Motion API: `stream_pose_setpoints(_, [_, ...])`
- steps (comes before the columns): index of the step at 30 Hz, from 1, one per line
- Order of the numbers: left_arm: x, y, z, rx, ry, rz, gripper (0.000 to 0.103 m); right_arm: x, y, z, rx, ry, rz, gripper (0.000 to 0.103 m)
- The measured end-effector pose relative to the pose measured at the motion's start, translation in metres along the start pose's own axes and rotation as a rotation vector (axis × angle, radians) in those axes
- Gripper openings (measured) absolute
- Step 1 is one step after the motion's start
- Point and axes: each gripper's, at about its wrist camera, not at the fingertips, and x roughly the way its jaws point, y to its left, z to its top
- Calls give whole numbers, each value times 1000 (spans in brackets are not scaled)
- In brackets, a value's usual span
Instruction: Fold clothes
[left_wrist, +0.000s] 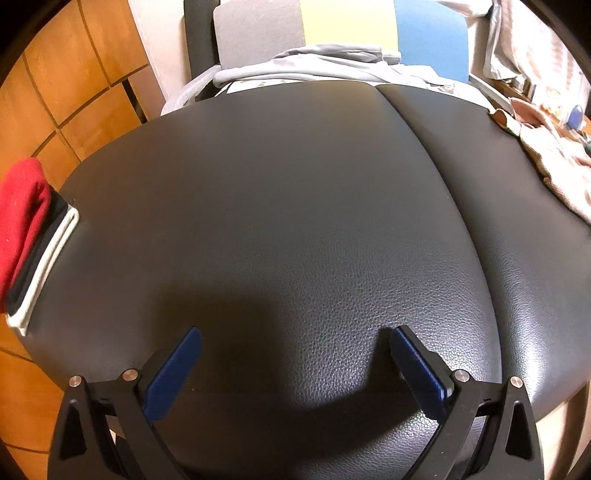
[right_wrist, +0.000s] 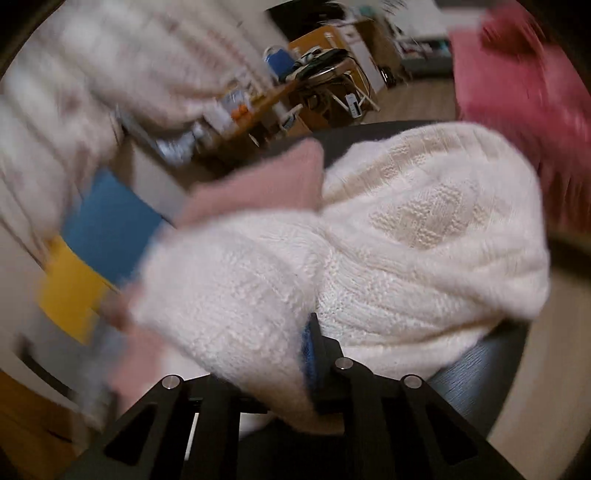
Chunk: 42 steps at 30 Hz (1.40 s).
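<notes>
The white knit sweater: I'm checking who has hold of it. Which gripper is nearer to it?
Right. The right gripper is shut on the white knit sweater. The left gripper hovers open over the bare black cushion, holding nothing.

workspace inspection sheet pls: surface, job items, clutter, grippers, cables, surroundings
Surface: black leather-look top, middle bare.
Job's things: white knit sweater; folded stack, red on top, at the left edge; beige garment at the right edge; grey garment at the far edge.
Clutter: nothing seen on the surface beyond clothes.
Grippers: left gripper open, empty; right gripper shut on the sweater.
Cables: nothing clearly seen; right view blurred.
Surroundings: wooden floor, cluttered desk.
</notes>
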Motion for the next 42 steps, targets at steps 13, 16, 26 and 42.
stream_pose_setpoints(13, [-28,-5,30,22,-66,-19,103,22,140,-76,111,276,649,6])
stream_pose_setpoints(16, [-31,2,57,28,-92,-18,103,51,172,-110,92,368,679,6])
stream_pose_setpoints(26, [-39,-9,70,119,-105,-92,103,166,277,-236,-5,694,671,6])
stream_pose_setpoints(42, [-27,-140,41,306,-75,-227,103,101,254,-214,-659,318,240,59])
